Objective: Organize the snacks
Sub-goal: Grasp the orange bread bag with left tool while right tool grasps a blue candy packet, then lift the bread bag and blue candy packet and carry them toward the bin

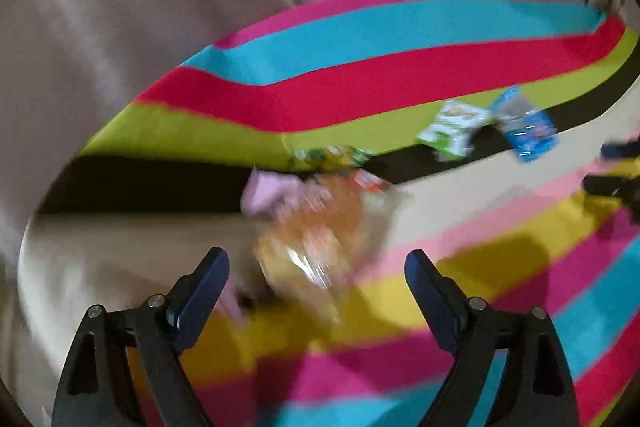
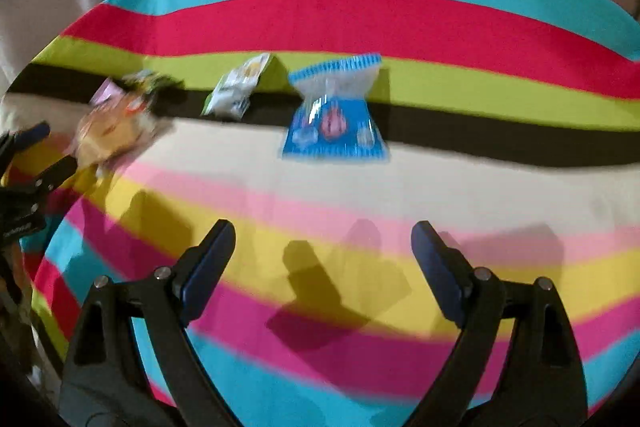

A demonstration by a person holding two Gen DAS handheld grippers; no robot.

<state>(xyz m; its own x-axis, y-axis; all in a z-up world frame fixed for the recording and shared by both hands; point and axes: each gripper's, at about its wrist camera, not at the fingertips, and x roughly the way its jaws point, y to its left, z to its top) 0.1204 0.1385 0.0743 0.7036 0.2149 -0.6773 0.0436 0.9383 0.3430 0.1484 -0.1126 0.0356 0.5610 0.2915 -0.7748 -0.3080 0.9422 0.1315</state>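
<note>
- The left gripper (image 1: pixel 316 263) hangs over the striped cloth (image 1: pixel 400 75) with its dark-padded jaws spread wide; nothing sits between the pads, only blurred wrapper and cloth beyond them.
- The right gripper (image 2: pixel 324 235) is likewise wide apart and empty, above the yellow and pink bands of the cloth, where its own shadow falls.
- Just past the left gripper's tips lies a clear bag of orange snacks (image 1: pixel 316 239), much smeared by blur, on the cream band. In the right wrist view the same bag (image 2: pixel 110 135) lies far to the left, close to the left gripper's fingertip (image 2: pixel 34 131) at that edge.
- Touching the far side of that bag are a pale pink packet (image 1: pixel 266 193) and a small green and yellow packet (image 1: pixel 332 157), heaped together at the black stripe; their print is too blurred to read.
- Further right, apart from that heap, a white and green packet (image 1: pixel 452 131) lies across the black and lime bands.
- Just beside it is a blue and clear packet (image 1: pixel 524 125); in the right wrist view it (image 2: pixel 336 115) lies straight ahead of the right gripper, spanning the lime, black and cream bands.
- Beyond the cloth hangs a beige, folded curtain (image 1: pixel 160 7).
</note>
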